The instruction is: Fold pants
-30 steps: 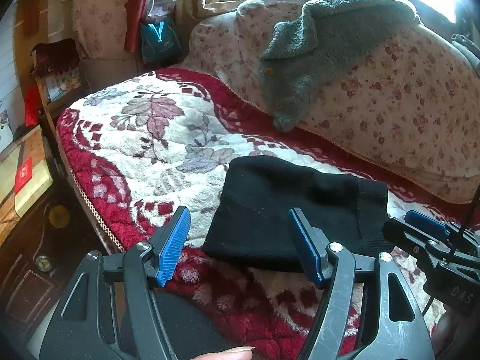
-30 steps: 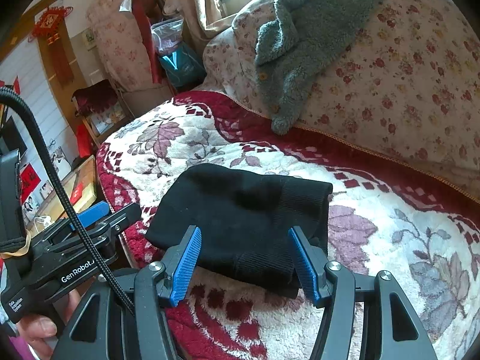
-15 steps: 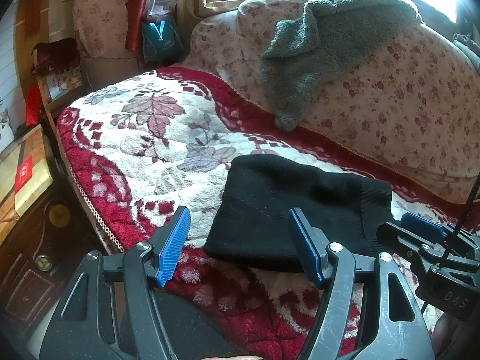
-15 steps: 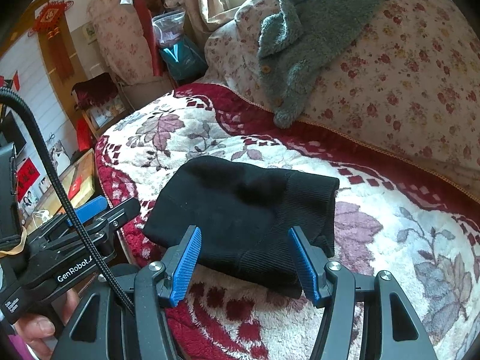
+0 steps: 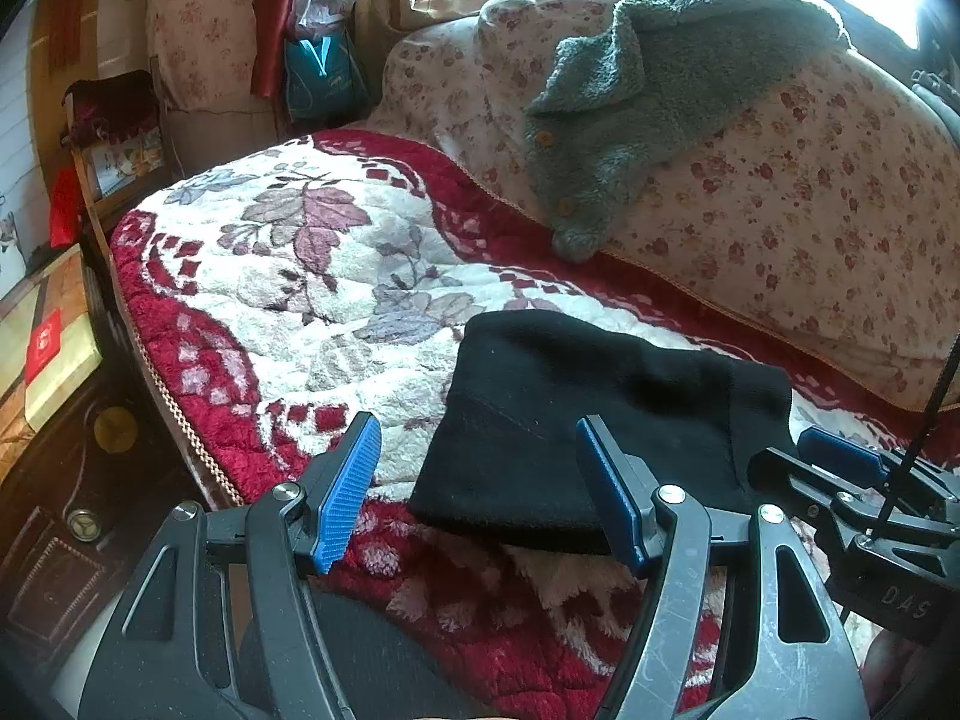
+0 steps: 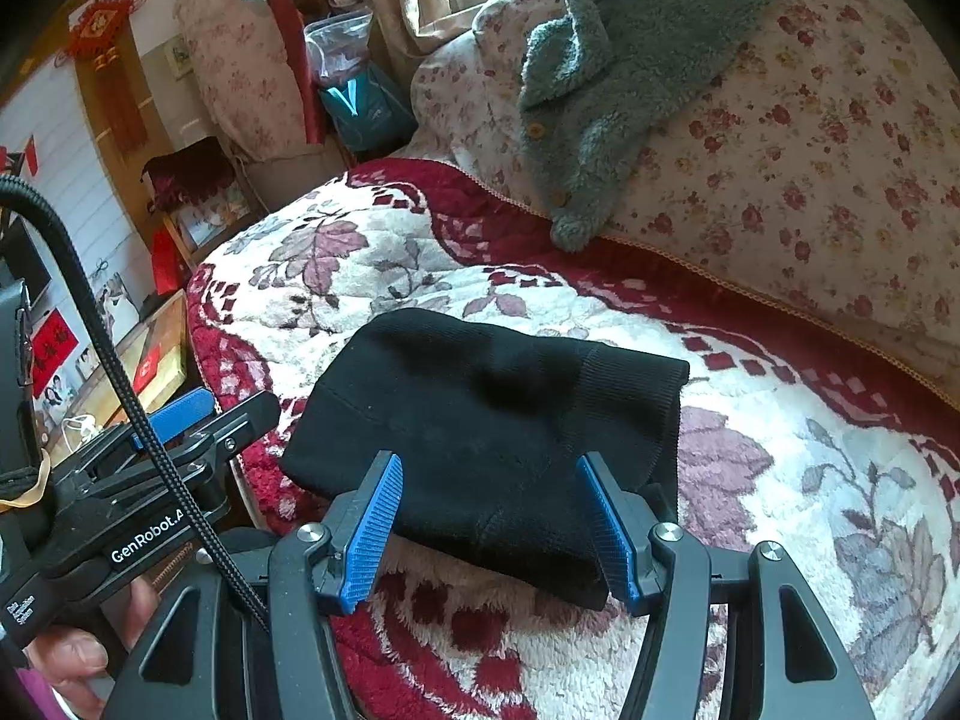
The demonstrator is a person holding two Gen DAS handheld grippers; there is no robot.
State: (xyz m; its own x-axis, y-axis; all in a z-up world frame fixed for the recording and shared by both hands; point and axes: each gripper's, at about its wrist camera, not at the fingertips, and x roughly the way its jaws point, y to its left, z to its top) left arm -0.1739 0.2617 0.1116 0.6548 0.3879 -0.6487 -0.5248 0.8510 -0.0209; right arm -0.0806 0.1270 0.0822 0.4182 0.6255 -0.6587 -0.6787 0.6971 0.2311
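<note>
The black pants (image 5: 588, 420) lie folded into a compact rectangle on the red and white floral blanket (image 5: 312, 300), near its front edge; they also show in the right wrist view (image 6: 492, 420). My left gripper (image 5: 480, 480) is open and empty, hovering just in front of the pants' left corner. My right gripper (image 6: 486, 516) is open and empty, its blue fingers above the pants' near edge. The right gripper shows at the right edge of the left wrist view (image 5: 840, 468), and the left gripper at the left of the right wrist view (image 6: 180, 420).
A grey fleece jacket (image 5: 660, 96) drapes over the floral sofa back (image 5: 810, 210). A low wooden table (image 5: 42, 336) stands left of the sofa. Bags and cushions (image 5: 318, 60) are stacked at the far end. The blanket's front edge (image 5: 180, 420) drops off beside the left gripper.
Both grippers have drifted slightly; the pants look a little farther and higher in the right wrist view. The pants have not moved and both grippers stay open.
</note>
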